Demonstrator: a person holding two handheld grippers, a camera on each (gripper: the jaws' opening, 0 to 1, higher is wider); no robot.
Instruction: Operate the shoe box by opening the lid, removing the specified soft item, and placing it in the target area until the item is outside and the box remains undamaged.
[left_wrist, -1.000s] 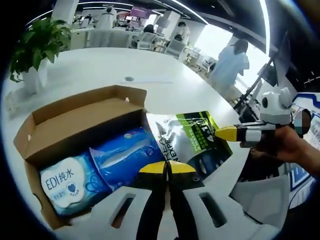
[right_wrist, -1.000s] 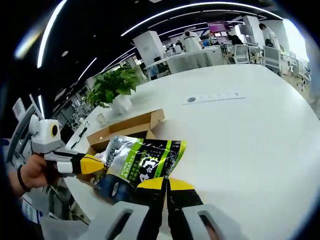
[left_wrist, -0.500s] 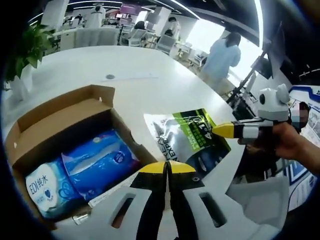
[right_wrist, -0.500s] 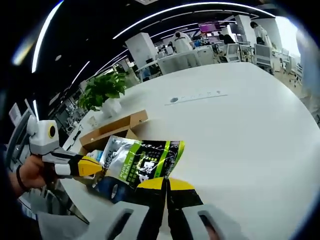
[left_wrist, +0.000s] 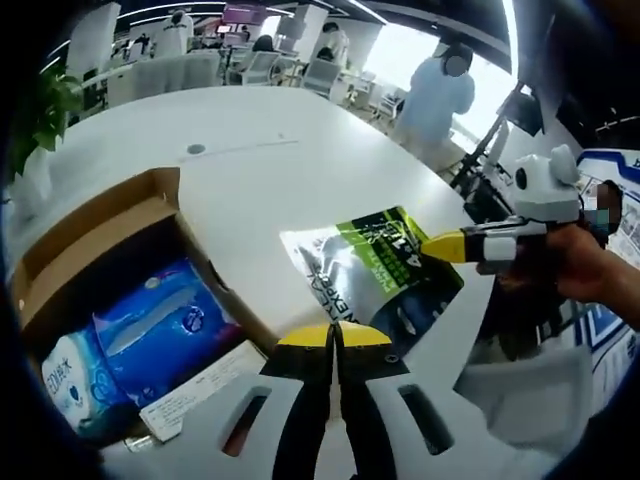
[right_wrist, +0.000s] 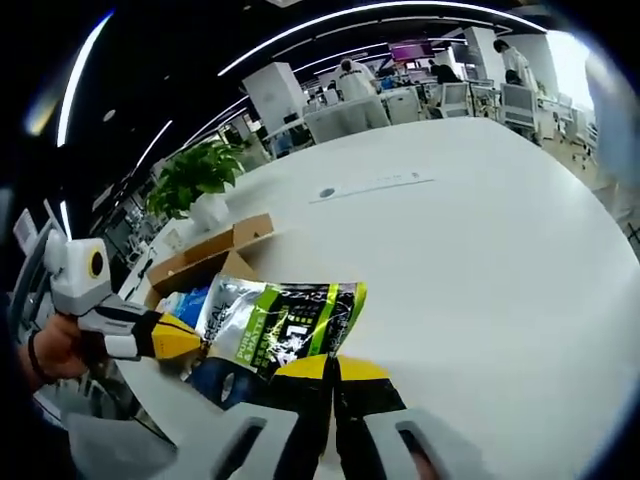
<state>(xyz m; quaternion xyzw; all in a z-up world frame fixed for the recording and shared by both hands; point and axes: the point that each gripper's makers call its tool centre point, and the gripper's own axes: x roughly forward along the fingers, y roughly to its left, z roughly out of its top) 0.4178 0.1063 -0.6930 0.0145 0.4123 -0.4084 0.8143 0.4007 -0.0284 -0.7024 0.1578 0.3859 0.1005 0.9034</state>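
**Green pouch held between two grippers above the white table**

In the left gripper view, the left gripper (left_wrist: 335, 335) has its yellow-tipped jaws clenched on one end of the green-and-silver pouch (left_wrist: 378, 275). The right gripper (left_wrist: 452, 246) comes in from the right, held by a hand (left_wrist: 590, 275), and its jaws are pinched on the pouch's opposite end. The pouch lies stretched between them, clear of the shoe box (left_wrist: 90, 235), above the white table (left_wrist: 270, 175) near its edge. Its long axis runs from one gripper to the other, printed face up.

The shoe box sits just beside the pouch, lid flaps open, with a blue wipes pack (left_wrist: 165, 320) and a lighter blue pack (left_wrist: 65, 365) inside.

In the right gripper view, the right gripper (right_wrist: 333, 368) is closed on the pouch (right_wrist: 280, 325), and the left gripper (right_wrist: 175, 340) grips the far end. The shoe box (right_wrist: 205, 255) lies beyond the pouch, and a potted plant (right_wrist: 195, 180) stands behind it on the table (right_wrist: 450, 230).
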